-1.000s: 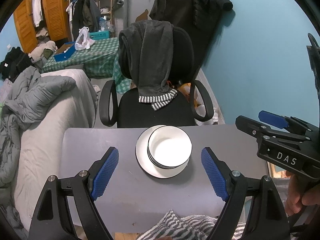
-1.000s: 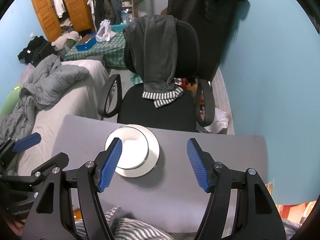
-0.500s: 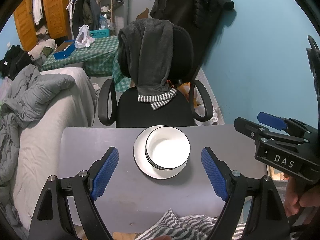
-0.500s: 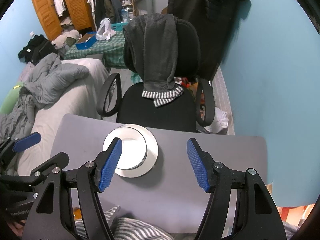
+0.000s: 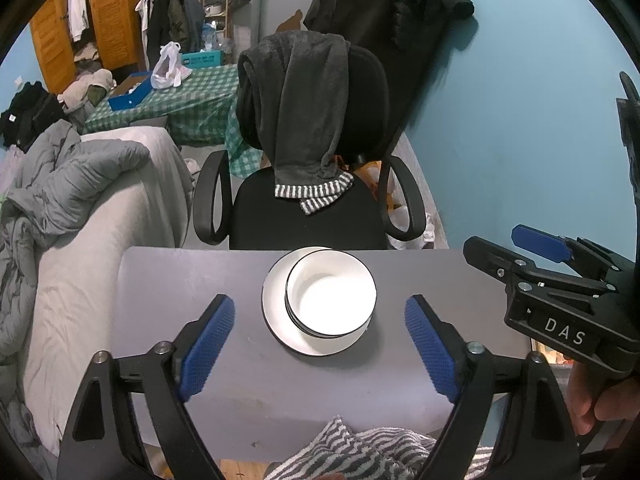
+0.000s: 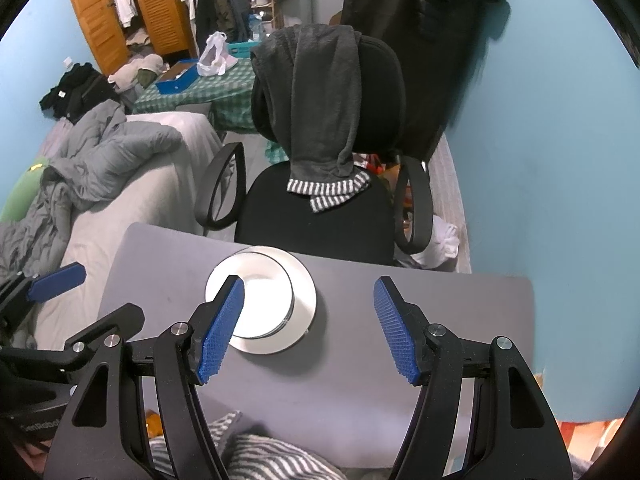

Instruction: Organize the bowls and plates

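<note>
A stack of white bowls with dark rims (image 5: 331, 295) sits on a white plate (image 5: 276, 316) near the far edge of the grey table (image 5: 168, 280). My left gripper (image 5: 320, 340) hovers open just in front of the stack, with nothing between its blue pads. In the right wrist view the same bowls (image 6: 264, 296) and plate (image 6: 304, 296) lie ahead and to the left. My right gripper (image 6: 308, 330) is open and holds nothing; its left pad (image 6: 222, 328) overlaps the bowls in the picture. The right gripper's body (image 5: 560, 292) shows at the right edge of the left wrist view.
A black office chair (image 5: 312, 184) draped with a dark towel stands right behind the table's far edge. A bed with a grey duvet (image 5: 72, 184) runs along the left. A blue wall (image 5: 520, 120) is at the right. Striped cloth (image 5: 360, 456) lies at the near edge.
</note>
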